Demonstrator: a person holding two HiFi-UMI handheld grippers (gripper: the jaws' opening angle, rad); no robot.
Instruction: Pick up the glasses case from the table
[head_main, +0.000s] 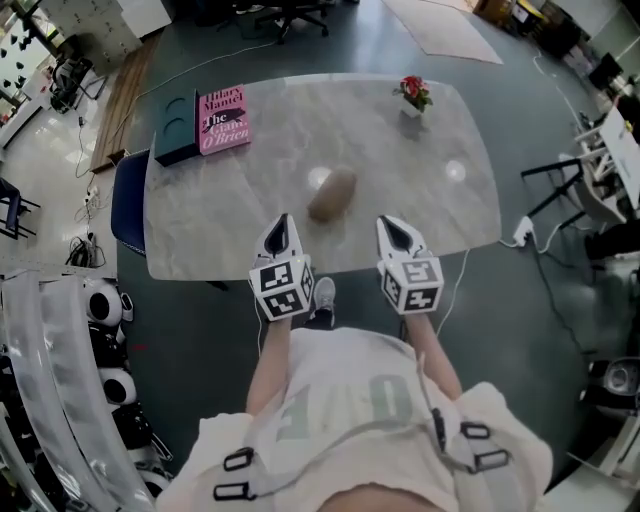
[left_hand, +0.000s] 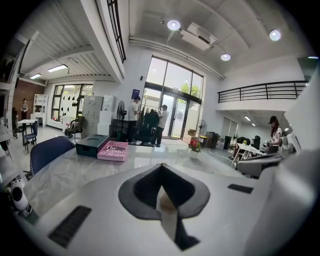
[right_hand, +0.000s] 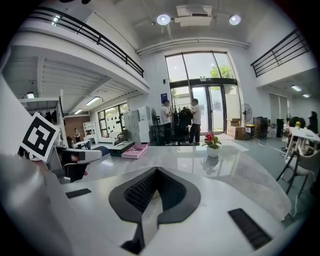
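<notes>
The brown oval glasses case (head_main: 332, 194) lies on the marble table (head_main: 420, 190), near its front edge and in the middle. My left gripper (head_main: 281, 220) hovers at the table's front edge, just left of and nearer than the case, jaws shut and empty. My right gripper (head_main: 393, 223) is level with it, right of the case, also shut and empty. In the left gripper view, a sliver of the case (left_hand: 165, 200) shows behind the closed left gripper (left_hand: 161, 170). The right gripper view shows the closed right gripper (right_hand: 156, 172) over bare table; the case is hidden there.
A pink book (head_main: 224, 118) and a dark box (head_main: 176, 128) lie at the table's far left. A small pot of red flowers (head_main: 413, 95) stands far right. A blue chair (head_main: 128, 200) sits at the left end. A cable and power strip (head_main: 524, 232) hang right.
</notes>
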